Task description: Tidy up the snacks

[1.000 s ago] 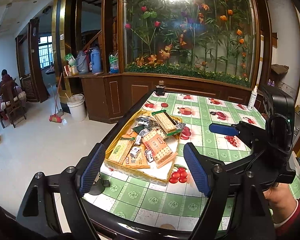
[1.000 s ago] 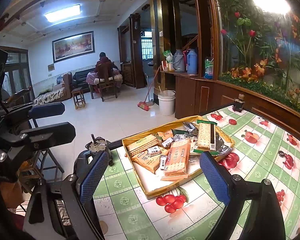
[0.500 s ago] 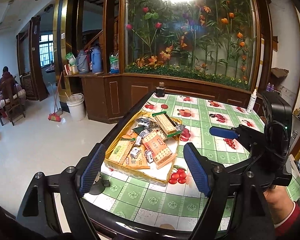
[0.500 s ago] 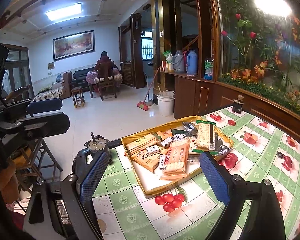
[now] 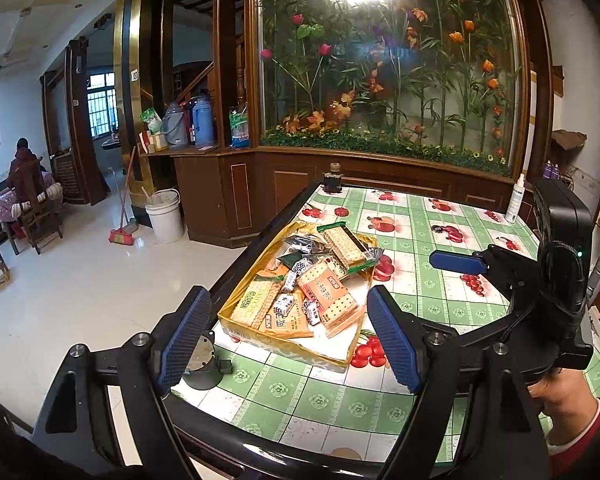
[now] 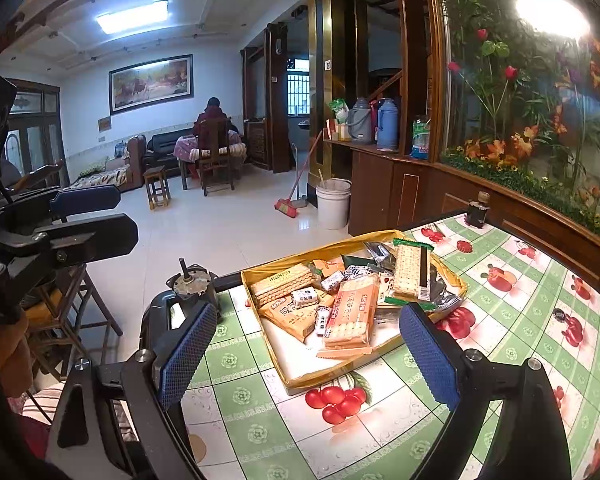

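Note:
A shallow yellow tray (image 5: 277, 341) (image 6: 296, 384) sits near the table's left edge, piled with snacks: an orange cracker pack (image 5: 329, 295) (image 6: 350, 314), a yellow biscuit pack (image 5: 255, 305) (image 6: 285, 283), a green-edged cracker pack (image 5: 346, 245) (image 6: 409, 270) and several small white candies (image 5: 283, 305) (image 6: 304, 297). My left gripper (image 5: 288, 338) is open and empty, held above the table's near edge in front of the tray. My right gripper (image 6: 306, 354) is open and empty, just right of the tray; it also shows in the left wrist view (image 5: 460, 263).
The table has a green checked fruit-print cloth (image 5: 416, 232) (image 6: 520, 320). A dark jar (image 5: 334, 178) (image 6: 477, 210) stands at its far edge, a white spray bottle (image 5: 516, 199) far right. A small metal motor (image 5: 202, 364) (image 6: 190, 280) sits at the near-left corner.
Both grippers have drifted slightly; the tray sits a little lower and closer in both views. Both stay open and empty.

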Demonstrator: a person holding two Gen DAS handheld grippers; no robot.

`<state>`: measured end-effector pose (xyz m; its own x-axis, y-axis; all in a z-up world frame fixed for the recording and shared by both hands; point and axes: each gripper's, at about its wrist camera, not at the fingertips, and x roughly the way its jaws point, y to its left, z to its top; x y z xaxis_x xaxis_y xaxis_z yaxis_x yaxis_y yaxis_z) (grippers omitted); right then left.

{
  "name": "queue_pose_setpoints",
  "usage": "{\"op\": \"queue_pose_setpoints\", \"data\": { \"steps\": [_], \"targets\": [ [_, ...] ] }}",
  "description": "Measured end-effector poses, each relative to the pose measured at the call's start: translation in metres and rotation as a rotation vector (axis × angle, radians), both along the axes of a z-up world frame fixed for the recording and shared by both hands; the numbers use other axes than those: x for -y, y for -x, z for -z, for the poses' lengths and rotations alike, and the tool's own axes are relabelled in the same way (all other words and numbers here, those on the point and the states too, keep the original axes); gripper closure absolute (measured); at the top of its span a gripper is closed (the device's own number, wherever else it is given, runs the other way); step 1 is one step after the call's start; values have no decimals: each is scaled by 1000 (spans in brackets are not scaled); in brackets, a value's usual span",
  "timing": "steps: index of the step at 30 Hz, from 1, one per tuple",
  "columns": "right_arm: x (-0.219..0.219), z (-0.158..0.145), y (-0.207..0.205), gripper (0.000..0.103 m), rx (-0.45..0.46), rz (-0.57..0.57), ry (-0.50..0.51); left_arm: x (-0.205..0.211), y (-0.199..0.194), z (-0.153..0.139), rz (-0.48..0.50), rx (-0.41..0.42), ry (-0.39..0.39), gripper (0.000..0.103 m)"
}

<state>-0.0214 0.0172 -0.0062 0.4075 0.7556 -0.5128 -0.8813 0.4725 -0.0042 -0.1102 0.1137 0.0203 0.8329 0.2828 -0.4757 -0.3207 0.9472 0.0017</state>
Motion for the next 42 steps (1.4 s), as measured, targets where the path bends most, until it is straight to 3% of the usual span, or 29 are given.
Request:
{"op": "queue_pose_setpoints", "data": {
  "steps": [42],
  "targets": [
    [-20,20,-21,9,4,-15,56,-20,-25,24,-21,-94,54,22]
  ]
}}
